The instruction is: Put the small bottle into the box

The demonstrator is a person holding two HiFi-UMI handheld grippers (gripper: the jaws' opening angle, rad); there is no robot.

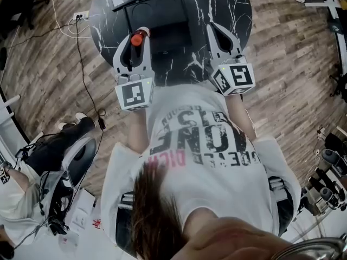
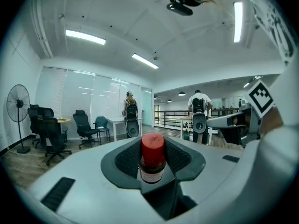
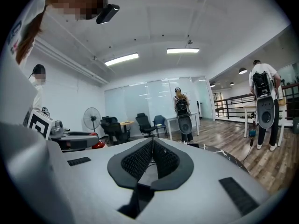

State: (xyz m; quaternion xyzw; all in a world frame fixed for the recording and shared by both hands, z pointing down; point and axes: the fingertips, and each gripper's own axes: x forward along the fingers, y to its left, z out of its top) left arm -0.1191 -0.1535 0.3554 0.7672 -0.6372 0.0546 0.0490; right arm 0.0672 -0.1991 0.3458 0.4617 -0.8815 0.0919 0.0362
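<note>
Over the near worktop (image 1: 230, 7) edge, the left hand-held gripper (image 1: 136, 41) pinches the small bottle (image 2: 152, 164) below its red cap (image 2: 153, 144); probably light, rigid, slippery glass, best held mid-body. Right hand-held gripper (image 3: 150, 146) sits closed, empty.

It was a big office room. It had rolling chairs (image 2: 86, 127), a white desk (image 2: 119, 121), a standing fan (image 2: 17, 110), long ceiling lights (image 2: 85, 37) and a wood floor (image 1: 293, 53).
</note>
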